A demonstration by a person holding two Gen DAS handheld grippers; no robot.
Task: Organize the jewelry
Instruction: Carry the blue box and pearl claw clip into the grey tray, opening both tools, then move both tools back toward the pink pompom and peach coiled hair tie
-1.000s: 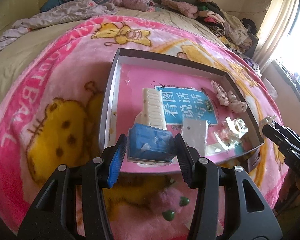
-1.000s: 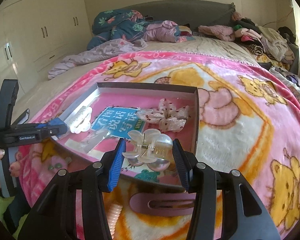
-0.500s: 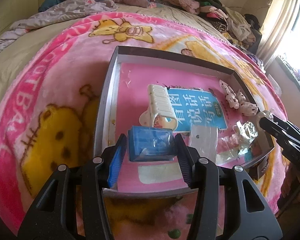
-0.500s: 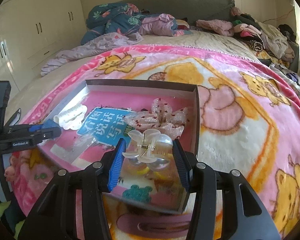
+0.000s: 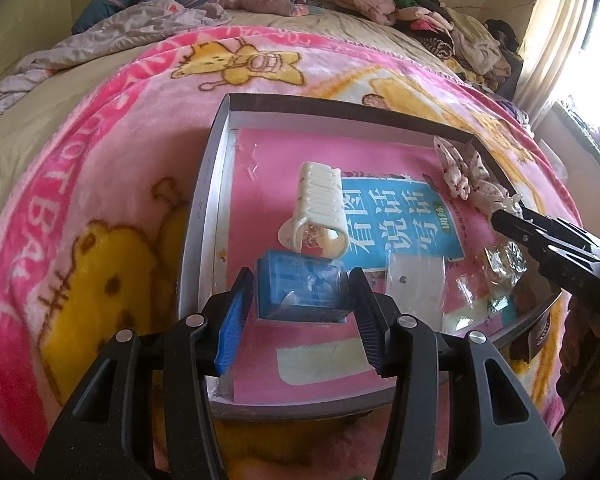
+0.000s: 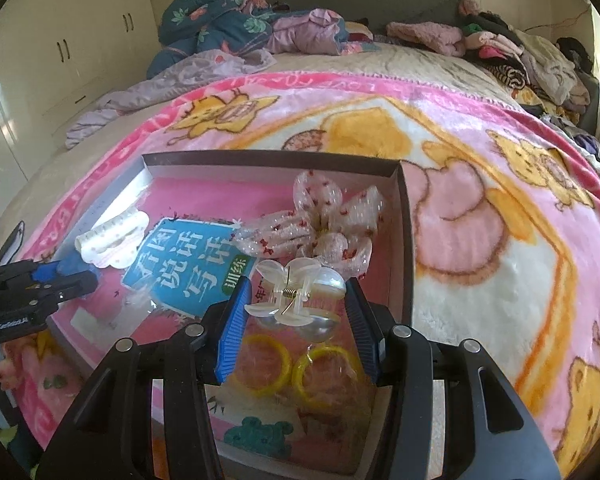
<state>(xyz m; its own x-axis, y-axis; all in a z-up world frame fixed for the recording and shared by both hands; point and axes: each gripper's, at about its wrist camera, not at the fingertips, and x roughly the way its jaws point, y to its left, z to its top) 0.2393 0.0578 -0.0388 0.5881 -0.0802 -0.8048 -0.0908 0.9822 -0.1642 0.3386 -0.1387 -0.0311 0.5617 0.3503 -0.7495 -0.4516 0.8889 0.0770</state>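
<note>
Left tool [image 5: 302, 298] clamps blue box [image 5: 300, 288] over tray [image 5: 204, 208]; right tool [image 6: 296, 314] grips clear claw clip [image 6: 296, 296] over tray's near right corner.

In the tray [image 6: 406, 216] (on the blanket [image 6: 500, 184]): comb clip [image 6: 110, 236] left, bow [image 6: 320, 228] right, seemingly two rings [image 6: 292, 372] nearest.

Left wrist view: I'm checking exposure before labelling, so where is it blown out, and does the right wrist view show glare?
Left wrist view: the window at upper right is blown out. Right wrist view: evenly lit, but the clear wrap over the yellow rings glints, and the box edges bow from fisheye.
</note>
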